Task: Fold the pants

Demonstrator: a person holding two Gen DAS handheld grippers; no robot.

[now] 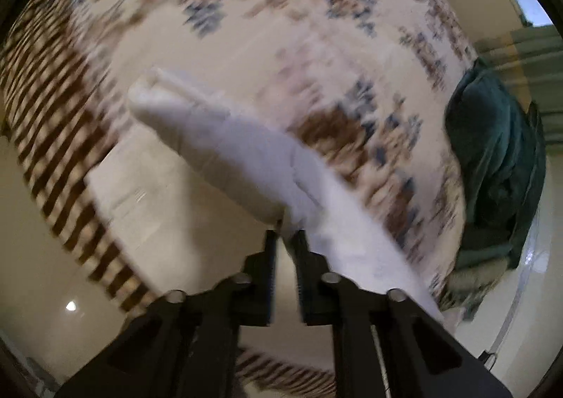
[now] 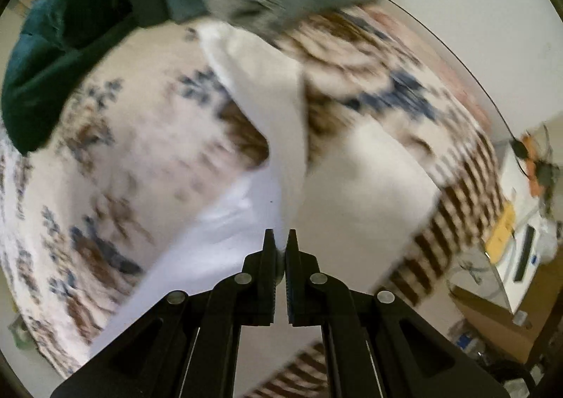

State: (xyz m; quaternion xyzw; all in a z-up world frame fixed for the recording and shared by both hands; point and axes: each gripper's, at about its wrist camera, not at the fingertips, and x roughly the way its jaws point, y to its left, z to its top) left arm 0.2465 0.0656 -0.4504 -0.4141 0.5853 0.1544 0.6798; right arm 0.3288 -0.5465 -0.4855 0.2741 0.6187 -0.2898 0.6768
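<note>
One pair of white pants point(image 1: 225, 148), lifted above the patterned rug point(image 1: 246, 29), both views motion-blurred. Left tool point(image 1: 285, 236) nearly closed, pinching cloth at its tips; fabric runs off toward 11 o'clock. Right tool point(image 2: 279, 239) clamped tight on an edge, cloth rising toward 12. Pants look light, soft, floppy, will sag between grips; best held at hem or waistband corners. Two tools, one dark green garment point(image 1: 499, 159) at 3 o'clock in the left view.

The left claw point(image 1: 285, 234) and the right claw point(image 2: 280, 234) are made of black plastic, with round silver screws and ridged blue-edged pads.
</note>
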